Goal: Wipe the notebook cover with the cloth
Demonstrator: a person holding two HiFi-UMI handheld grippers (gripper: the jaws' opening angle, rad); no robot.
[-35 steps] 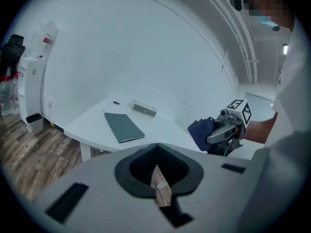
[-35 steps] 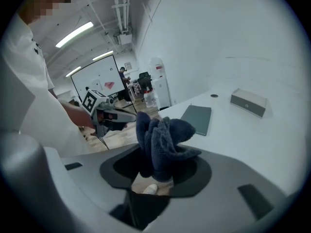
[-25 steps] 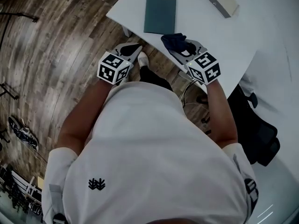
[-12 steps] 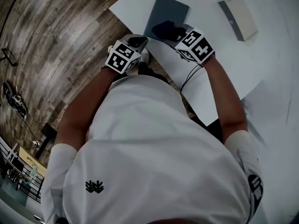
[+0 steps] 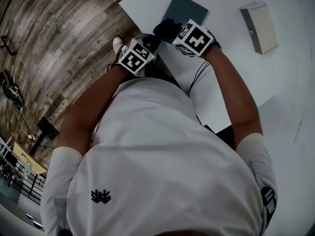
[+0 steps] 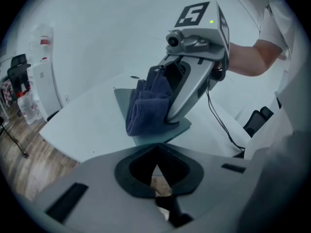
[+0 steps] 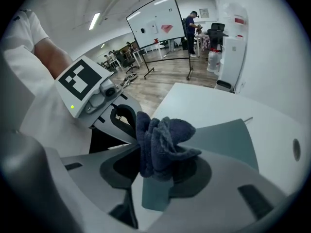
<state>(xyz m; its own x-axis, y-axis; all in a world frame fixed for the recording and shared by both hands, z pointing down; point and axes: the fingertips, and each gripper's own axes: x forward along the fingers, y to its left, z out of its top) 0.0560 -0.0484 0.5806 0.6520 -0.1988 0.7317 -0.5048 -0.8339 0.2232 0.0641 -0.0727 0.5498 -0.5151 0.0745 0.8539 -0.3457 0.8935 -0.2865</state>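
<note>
A teal notebook [image 5: 187,8] lies at the near left corner of the white table [image 5: 231,68]. My right gripper [image 5: 170,29] is shut on a bunched dark blue cloth [image 5: 165,28], which rests on the notebook's near end. In the right gripper view the cloth [image 7: 160,144] sticks up from between the jaws of the right gripper [image 7: 158,161], with the notebook [image 7: 228,140] beneath it. My left gripper [image 5: 146,42] hovers just off the table edge, beside the right one, jaws shut and holding nothing. From the left gripper [image 6: 156,154] I see the cloth [image 6: 146,106] pressed onto the notebook [image 6: 160,132].
A beige-grey box [image 5: 260,27] lies further right on the table. A black cable [image 5: 196,80] hangs over the table's front edge. Wooden floor [image 5: 64,33] lies to the left, below the table corner. A rolling whiteboard [image 7: 155,25] stands far off in the room.
The right gripper has carried the cloth from the table's front edge onto the notebook's near end. The left gripper has moved up beside it.
</note>
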